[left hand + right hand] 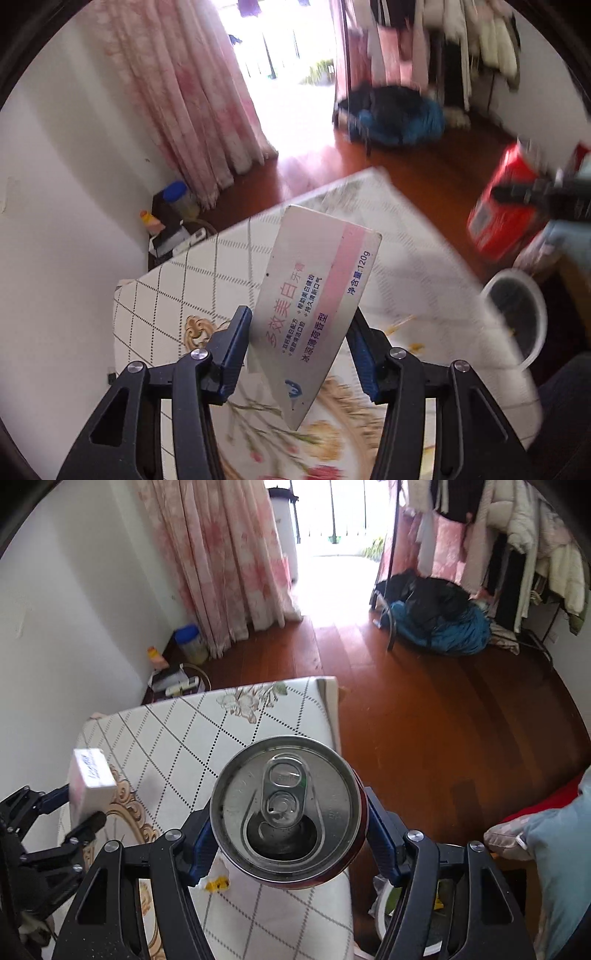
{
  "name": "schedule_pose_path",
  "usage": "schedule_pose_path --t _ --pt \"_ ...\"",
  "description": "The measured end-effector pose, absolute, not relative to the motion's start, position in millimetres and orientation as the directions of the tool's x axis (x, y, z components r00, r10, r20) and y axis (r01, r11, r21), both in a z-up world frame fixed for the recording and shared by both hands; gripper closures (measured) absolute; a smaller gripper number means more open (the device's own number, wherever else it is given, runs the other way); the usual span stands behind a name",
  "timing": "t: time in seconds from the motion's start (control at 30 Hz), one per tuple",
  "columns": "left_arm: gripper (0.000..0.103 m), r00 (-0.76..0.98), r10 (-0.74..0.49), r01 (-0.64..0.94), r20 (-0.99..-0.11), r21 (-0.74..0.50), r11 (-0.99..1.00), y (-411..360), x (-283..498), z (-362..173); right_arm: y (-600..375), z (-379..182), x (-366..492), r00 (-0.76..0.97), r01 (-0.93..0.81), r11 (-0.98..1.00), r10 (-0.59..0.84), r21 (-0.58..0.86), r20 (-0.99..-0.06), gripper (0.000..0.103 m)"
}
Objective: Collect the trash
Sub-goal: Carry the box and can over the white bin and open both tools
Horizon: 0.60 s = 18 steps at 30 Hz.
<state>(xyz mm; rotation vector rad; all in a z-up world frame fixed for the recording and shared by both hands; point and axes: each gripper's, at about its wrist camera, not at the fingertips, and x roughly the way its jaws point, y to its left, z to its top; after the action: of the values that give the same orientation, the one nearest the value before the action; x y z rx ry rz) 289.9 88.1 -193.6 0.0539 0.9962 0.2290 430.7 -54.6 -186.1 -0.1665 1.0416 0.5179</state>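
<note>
Nearest my left wrist camera, my left claw [299,354] is clenched on a flat white and pink toothpaste box [314,314], which stands tilted between the blue pads, lifted clear of the bench [166,295] with its diamond-patterned floral cloth. Nearest my right wrist camera, my right claw [288,834] grasps a red drink can [284,812] by its sides, its opened silver top facing the lens. Both pieces of trash are therefore in hand and off the bench. A white-rimmed bin [517,317] sits on the floor just past the bench's right edge, below my right claw. To do this step well, I judge I should carry each piece level over that rim before releasing, keeping the can upright so that any dregs stay in, and holding the box firmly, since it sits skewed in the pads. The bench's right edge and far corner are the things to clear. Beyond them the wooden floor [443,720] lies open; a cushion [554,849] crowds the near right.
</note>
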Motion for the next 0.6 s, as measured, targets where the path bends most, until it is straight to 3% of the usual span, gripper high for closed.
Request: schedule_pose_path --t 0.27,0.6 --pt "0.055 0.643 0.102 -0.142 -0.759 0.013 0.990 0 285 -136 -158 -133 390 0.479 -0.416 0.894 0.368 0.163 -0.797 0.032" --pt "0.055 0.595 -0.136 0.051 -0.792 -0.132 0.990 -132 326 -154 -321 -128 375 0.515 -0.266 0.951 0.278 0.157 -0.811 0.032"
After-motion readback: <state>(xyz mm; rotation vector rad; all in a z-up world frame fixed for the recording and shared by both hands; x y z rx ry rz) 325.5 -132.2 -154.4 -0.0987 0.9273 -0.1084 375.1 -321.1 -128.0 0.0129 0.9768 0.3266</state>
